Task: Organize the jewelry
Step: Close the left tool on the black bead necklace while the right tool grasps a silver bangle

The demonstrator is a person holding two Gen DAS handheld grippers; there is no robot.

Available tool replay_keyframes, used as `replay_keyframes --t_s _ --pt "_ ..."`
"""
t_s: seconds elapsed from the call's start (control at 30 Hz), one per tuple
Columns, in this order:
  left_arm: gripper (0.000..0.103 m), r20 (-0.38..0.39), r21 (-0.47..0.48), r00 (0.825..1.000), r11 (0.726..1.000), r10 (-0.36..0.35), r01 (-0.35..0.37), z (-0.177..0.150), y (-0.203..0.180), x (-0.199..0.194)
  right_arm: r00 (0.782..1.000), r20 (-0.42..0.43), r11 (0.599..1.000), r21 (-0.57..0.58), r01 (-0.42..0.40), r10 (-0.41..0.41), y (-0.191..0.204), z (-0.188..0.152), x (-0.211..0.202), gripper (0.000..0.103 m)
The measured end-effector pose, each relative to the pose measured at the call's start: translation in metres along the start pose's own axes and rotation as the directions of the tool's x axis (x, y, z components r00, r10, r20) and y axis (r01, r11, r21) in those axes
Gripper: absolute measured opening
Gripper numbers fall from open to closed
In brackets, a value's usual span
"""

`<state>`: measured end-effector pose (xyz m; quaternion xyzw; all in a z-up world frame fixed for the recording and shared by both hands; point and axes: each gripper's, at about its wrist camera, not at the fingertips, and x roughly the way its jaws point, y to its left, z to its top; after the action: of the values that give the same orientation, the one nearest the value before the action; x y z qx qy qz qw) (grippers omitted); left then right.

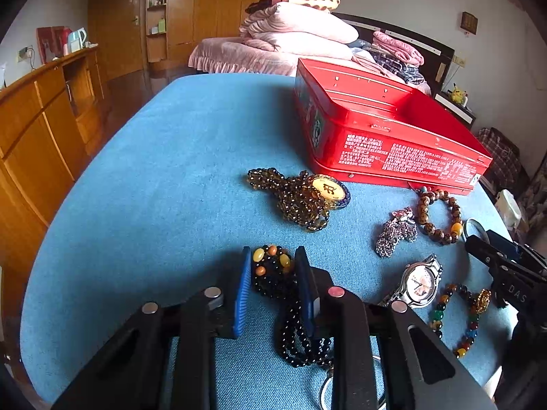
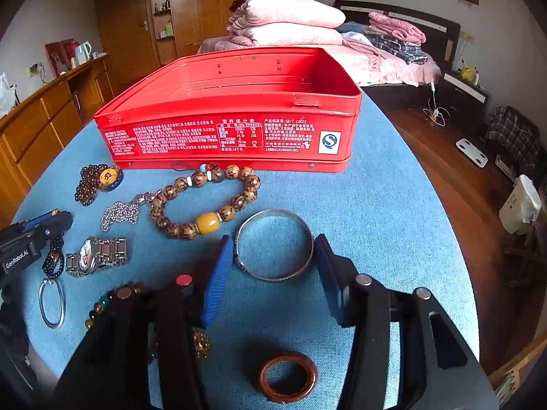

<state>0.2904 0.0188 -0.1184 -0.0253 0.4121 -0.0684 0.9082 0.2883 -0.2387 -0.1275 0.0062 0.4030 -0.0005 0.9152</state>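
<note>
An open red tin box [image 2: 232,130] stands at the back of the blue table; it also shows in the left wrist view [image 1: 393,133]. My left gripper [image 1: 273,270] is open, its fingers on either side of a black bead necklace with amber beads [image 1: 273,273] lying on the cloth. My right gripper [image 2: 273,256] is open, its fingers on either side of a silver bangle [image 2: 273,244] that lies flat. A brown ring [image 2: 287,377] lies below it.
On the cloth lie a brown bead bracelet [image 2: 205,201], a silver watch [image 2: 97,256], a silver chain [image 2: 119,213], a dark bead string with a gold pendant [image 1: 307,198], a coloured bead bracelet [image 1: 458,317] and a thin hoop [image 2: 51,304]. A bed and wooden cabinets stand behind.
</note>
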Motion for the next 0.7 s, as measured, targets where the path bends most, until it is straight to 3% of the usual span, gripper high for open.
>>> replay_keyframes --t_s 0.7 --pt "0.022 0.085 0.004 0.996 1.0 -0.031 0.031 0.016 -0.008 -0.028 0.999 0.04 1.0 0.009 -0.015 0.015 -0.002 0.008 -0.017 0.047"
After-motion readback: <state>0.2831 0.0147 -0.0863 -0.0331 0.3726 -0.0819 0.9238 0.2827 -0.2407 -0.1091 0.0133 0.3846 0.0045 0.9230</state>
